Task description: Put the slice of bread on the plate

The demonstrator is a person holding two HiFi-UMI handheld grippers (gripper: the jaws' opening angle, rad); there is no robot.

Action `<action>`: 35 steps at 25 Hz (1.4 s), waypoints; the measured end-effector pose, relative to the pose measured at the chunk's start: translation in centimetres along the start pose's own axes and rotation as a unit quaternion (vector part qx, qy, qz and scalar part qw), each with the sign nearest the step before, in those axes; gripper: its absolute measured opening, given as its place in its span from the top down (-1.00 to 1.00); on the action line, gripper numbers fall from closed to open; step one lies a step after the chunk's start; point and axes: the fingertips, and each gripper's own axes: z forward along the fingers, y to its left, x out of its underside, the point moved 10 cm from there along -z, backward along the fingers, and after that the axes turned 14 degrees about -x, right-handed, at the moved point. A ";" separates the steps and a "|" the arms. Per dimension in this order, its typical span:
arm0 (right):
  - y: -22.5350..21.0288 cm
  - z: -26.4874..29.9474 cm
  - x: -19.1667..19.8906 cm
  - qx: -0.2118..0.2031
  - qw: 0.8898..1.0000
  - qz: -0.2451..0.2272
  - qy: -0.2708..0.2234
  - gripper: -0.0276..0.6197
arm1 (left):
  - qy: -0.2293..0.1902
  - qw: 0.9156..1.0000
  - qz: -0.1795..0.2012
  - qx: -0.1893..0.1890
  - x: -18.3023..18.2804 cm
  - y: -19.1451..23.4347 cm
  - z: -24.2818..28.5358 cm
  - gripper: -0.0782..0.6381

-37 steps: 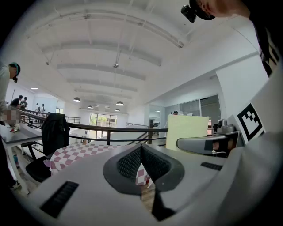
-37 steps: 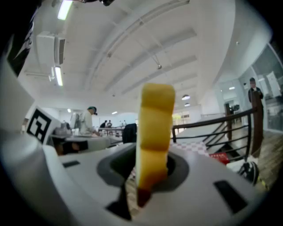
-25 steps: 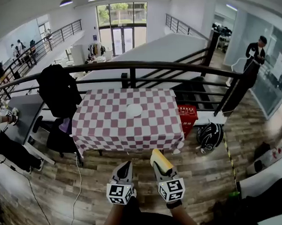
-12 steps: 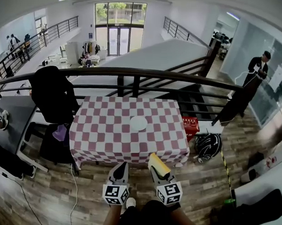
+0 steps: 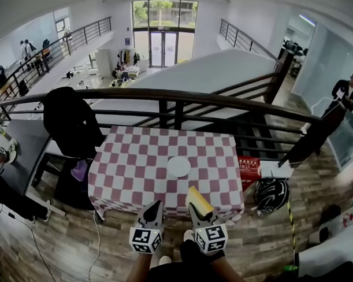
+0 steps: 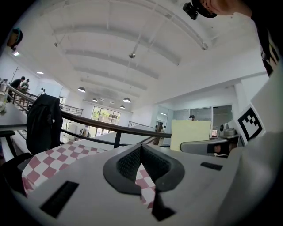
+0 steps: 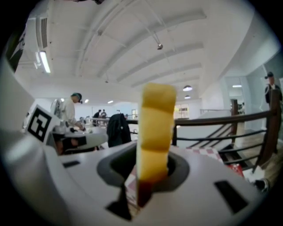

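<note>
A slice of bread (image 5: 199, 201) with a yellow crust stands on edge in my right gripper (image 5: 199, 209), whose jaws are shut on it; in the right gripper view the slice of bread (image 7: 154, 128) rises straight up between the jaws. My left gripper (image 5: 151, 210) is beside it, shut with nothing between its pads (image 6: 130, 162). Both grippers hover at the near edge of the checkered table (image 5: 137, 168). A small white plate (image 5: 179, 166) lies near the table's middle, beyond the grippers and apart from them.
A dark railing (image 5: 163, 97) runs behind the table. A chair draped with a black jacket (image 5: 72, 121) stands at the table's left. A red crate (image 5: 249, 167) and a black helmet (image 5: 272, 195) sit on the wooden floor at the right.
The table and plate have come closer in the head view. Both grippers, once over bare floor, now reach the table's near edge. The bread stays held in the right gripper.
</note>
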 end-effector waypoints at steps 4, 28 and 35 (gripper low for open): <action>-5.6 2.6 -2.8 -0.019 0.999 -0.009 -0.033 0.59 | -0.019 0.999 0.030 -0.005 -1.6 -2.3 5.1 0.73; -21.8 9.5 3.3 0.073 0.987 0.125 0.062 0.59 | 0.082 0.996 0.038 0.018 2.0 0.3 20.4 0.73; -20.9 12.9 7.1 0.105 0.957 0.257 0.089 0.59 | 0.138 0.987 0.052 0.063 3.4 4.6 24.9 0.73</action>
